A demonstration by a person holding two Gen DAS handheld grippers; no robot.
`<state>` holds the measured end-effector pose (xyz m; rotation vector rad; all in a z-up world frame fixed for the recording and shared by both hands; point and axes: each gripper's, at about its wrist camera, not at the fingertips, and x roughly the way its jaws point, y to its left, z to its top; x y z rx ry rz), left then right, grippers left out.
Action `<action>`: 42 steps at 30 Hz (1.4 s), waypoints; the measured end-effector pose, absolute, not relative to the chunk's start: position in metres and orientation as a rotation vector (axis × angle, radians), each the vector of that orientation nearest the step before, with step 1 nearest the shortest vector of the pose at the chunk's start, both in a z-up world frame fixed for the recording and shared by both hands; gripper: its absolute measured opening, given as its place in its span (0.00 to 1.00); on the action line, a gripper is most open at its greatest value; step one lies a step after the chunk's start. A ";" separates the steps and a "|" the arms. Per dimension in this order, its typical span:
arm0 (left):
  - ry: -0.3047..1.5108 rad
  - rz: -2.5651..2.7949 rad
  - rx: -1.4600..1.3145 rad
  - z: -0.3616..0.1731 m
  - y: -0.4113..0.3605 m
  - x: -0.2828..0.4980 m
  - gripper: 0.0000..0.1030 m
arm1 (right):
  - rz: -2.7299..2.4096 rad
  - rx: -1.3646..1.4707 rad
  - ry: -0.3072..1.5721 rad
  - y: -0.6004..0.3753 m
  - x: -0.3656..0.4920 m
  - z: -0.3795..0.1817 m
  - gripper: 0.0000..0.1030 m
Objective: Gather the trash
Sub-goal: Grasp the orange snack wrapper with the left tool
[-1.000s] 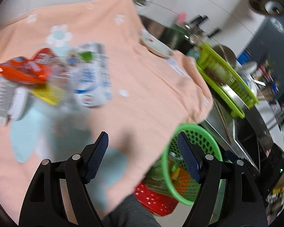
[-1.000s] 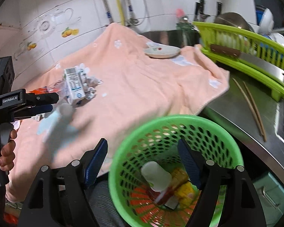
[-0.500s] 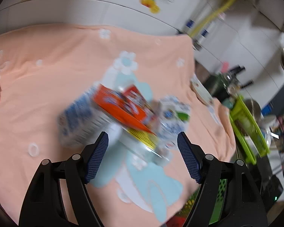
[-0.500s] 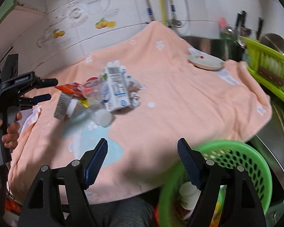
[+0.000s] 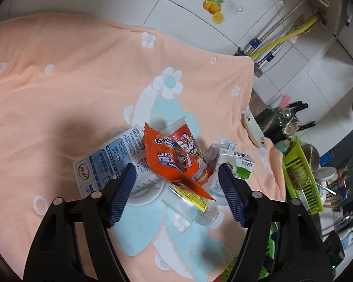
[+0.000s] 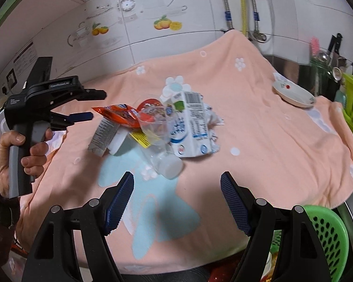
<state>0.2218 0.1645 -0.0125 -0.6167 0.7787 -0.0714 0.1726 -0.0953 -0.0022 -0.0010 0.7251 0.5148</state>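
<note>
Trash pile (image 6: 157, 127) mid-towel: crinkly orange wrapper (image 5: 171, 162), boxy milk cartons, clear bottle (image 6: 162, 157). We see perforated green basket (image 6: 327, 232) near right, contents blurred. Left gripper (image 5: 176, 188), right gripper (image 6: 176, 197) spread wide, empty.

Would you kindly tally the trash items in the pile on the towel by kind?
Milk cartons: 2
Orange snack wrapper: 1
Clear plastic bottle: 1
Red-printed cup: 1
Crumpled wrapper: 1
Total: 6
</note>
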 end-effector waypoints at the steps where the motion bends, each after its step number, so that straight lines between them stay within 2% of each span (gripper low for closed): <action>1: 0.780 -0.083 -0.627 -0.014 0.165 0.223 0.65 | 0.517 -0.003 0.727 -0.092 0.174 -0.002 0.71; 5: 0.782 -0.104 -0.644 -0.018 0.168 0.228 0.58 | 0.529 -0.017 0.736 -0.079 0.181 -0.004 0.71; 8: 0.785 -0.127 -0.643 -0.020 0.168 0.231 0.44 | 0.538 -0.023 0.739 -0.070 0.186 -0.005 0.71; 11: 0.786 -0.138 -0.627 -0.020 0.167 0.234 0.37 | 0.547 -0.025 0.735 -0.062 0.192 -0.004 0.71; 15: 0.776 -0.159 -0.611 -0.019 0.166 0.236 0.20 | 0.553 -0.026 0.738 -0.052 0.202 -0.006 0.70; 17: 0.772 -0.165 -0.599 -0.019 0.165 0.236 0.16 | 0.554 -0.024 0.745 -0.046 0.208 -0.008 0.67; 24: 0.750 -0.175 -0.594 -0.016 0.166 0.232 0.10 | 0.557 -0.029 0.761 -0.027 0.229 -0.013 0.61; 42: 0.683 -0.211 -0.579 0.006 0.172 0.211 0.10 | 0.523 -0.020 0.783 -0.004 0.265 -0.019 0.52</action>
